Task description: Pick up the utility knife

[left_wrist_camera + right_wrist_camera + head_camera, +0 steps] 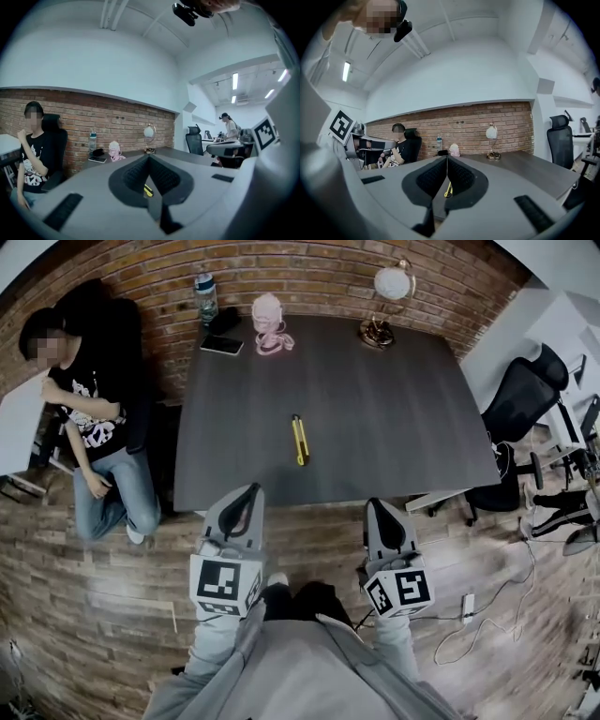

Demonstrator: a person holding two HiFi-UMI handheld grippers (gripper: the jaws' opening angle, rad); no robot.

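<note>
Jaws together and empty on both left gripper (251, 489) and right gripper (378, 503), at the table's (394, 427) near edge, utility knife (300, 440) ahead between them.

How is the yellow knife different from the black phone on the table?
The utility knife is yellow, long and thin; the phone is dark, flat and wider. The utility knife lies alone near the middle of the table; the phone lies at the far edge by the brick wall, next to a water bottle. Both lie flat on the table.
</note>
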